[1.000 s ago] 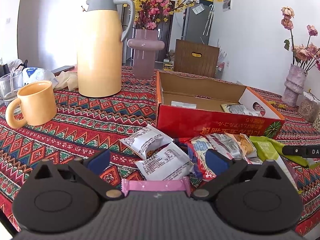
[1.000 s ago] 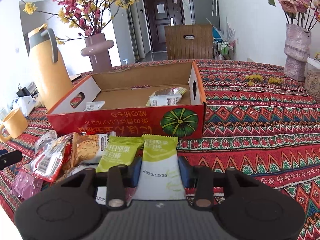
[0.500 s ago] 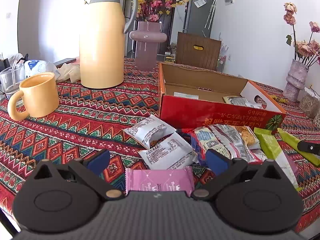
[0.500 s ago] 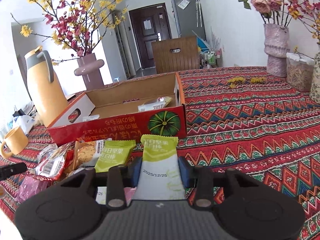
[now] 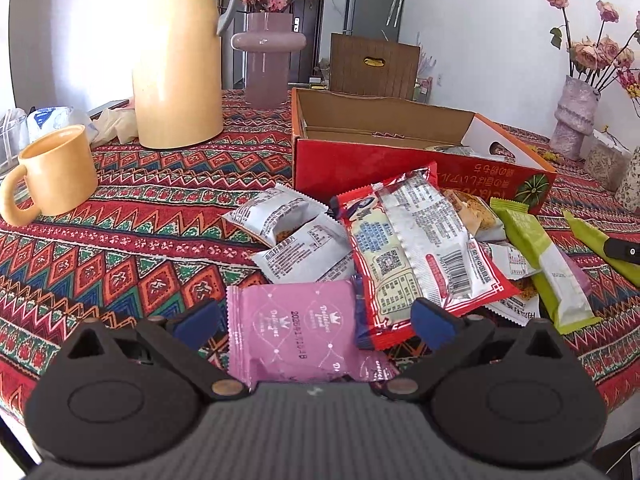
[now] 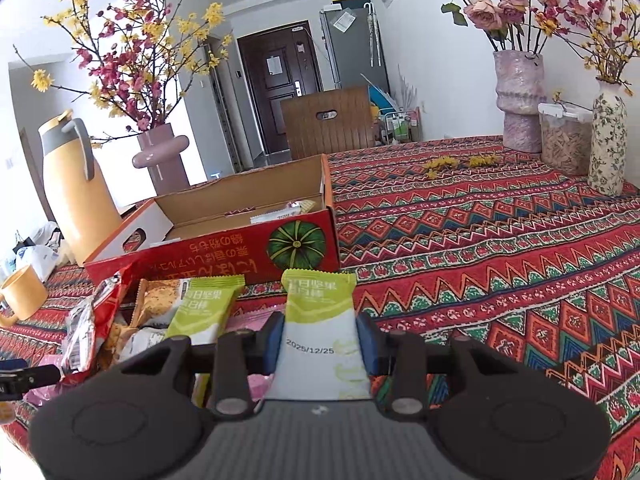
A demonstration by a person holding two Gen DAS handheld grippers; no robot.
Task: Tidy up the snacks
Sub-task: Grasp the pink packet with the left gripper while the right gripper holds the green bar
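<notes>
Green packet (image 6: 320,336) sits clamped between the right gripper (image 6: 320,340) pads, lower centre of the right wrist view, date stamp facing up. Over the last second the tabletop (image 6: 500,248) has dropped lower in frame and the red box (image 6: 224,256) has shrunk back toward centre-left, so the packet is lifted clear of the pile and the grasp step looks done; carry to the box is next, my guess. Box is open-topped with a few packets already inside, so its near wall is what the packet has to clear.

Left gripper (image 5: 316,320): fingers spread wide, pinching nothing. The pink packet (image 5: 292,332) now lies between its blue pads, lower centre of the left wrist view; a second ago only its top edge showed. Reads as the left hand lining up on pink as its next pick, not yet closed.

Pose: right gripper held level, pointing at the box's near right corner. Left gripper low, angled down at the pile.

Rest of the pile: red packet (image 5: 416,248) and white packets (image 5: 288,236) centre frame, second green packet (image 5: 540,264) to the right. Mug (image 5: 56,172) left, flask (image 5: 176,60) upper left.
</notes>
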